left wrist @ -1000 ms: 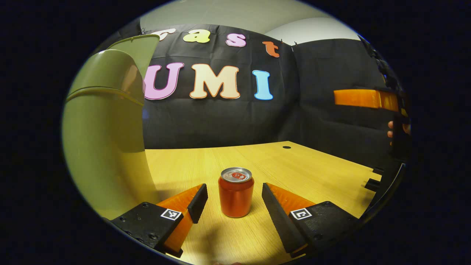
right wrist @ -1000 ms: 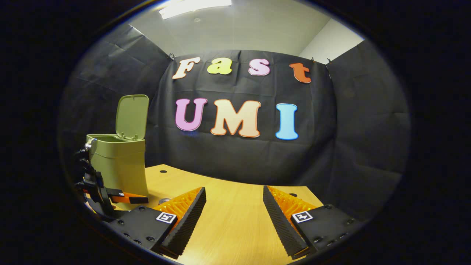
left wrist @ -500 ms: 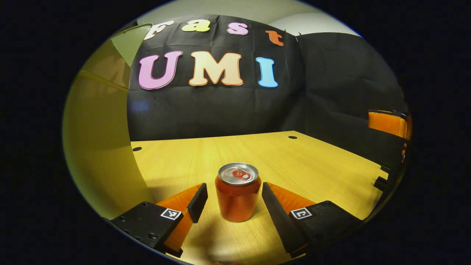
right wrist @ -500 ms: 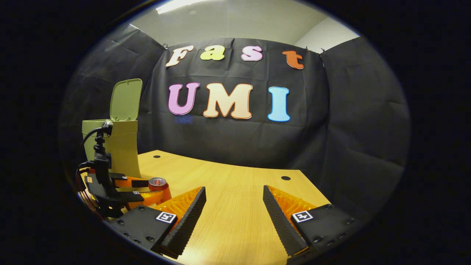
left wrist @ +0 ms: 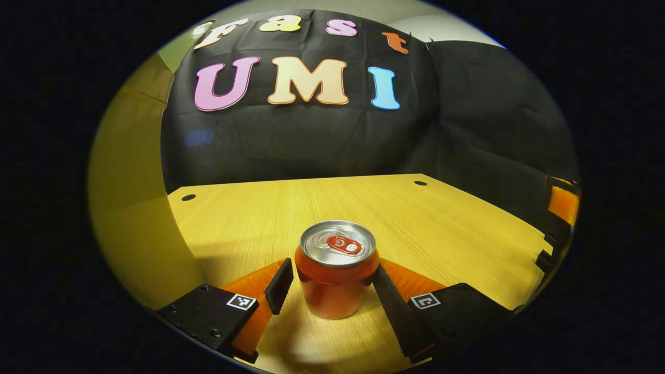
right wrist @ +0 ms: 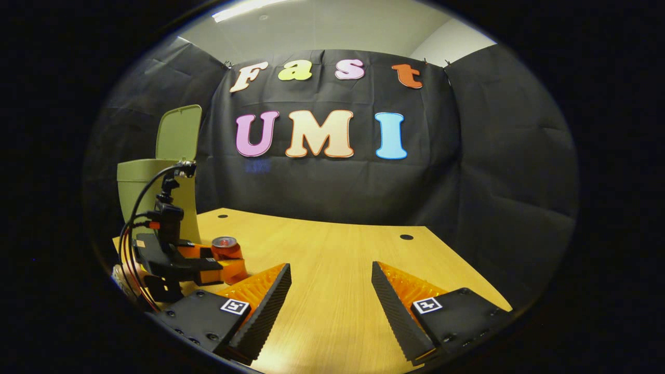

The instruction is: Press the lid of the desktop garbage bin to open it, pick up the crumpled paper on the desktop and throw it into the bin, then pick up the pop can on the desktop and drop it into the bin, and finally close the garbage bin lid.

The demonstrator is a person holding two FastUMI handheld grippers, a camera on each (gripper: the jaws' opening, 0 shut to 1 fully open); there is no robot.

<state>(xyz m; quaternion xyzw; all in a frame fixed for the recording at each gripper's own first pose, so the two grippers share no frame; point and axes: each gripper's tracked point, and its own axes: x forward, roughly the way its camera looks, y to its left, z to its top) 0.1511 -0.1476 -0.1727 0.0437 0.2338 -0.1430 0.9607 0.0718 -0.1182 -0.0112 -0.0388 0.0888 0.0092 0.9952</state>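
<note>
Between the fingers of the left gripper (left wrist: 332,283) stood the can (left wrist: 335,268), upright on the desk (left wrist: 447,228) near its left edge, pull-tab up. That gripper's jaws were spread wide: the right finger seemed to touch or nearly touch the can's shoulder, while a clear gap showed between the left finger and the can's wall, so no squeeze was on. Judged from the task, the tool sat low and level so both pads would meet the can's straight sides when it closed. Just beside it, at the desk's left rear, rose the bin (right wrist: 136,193), its lid (right wrist: 178,132) tipped up and back, ready to take the can; no paper lay on the desk, so that step looked done. Seen from the right gripper view, the left gripper (right wrist: 218,267) flanked the can (right wrist: 226,249) in front of the bin. Well apart toward the desk's front, the right gripper (right wrist: 331,291) hung with its fingers wide and nothing between them, apparently kept out of the way.
</note>
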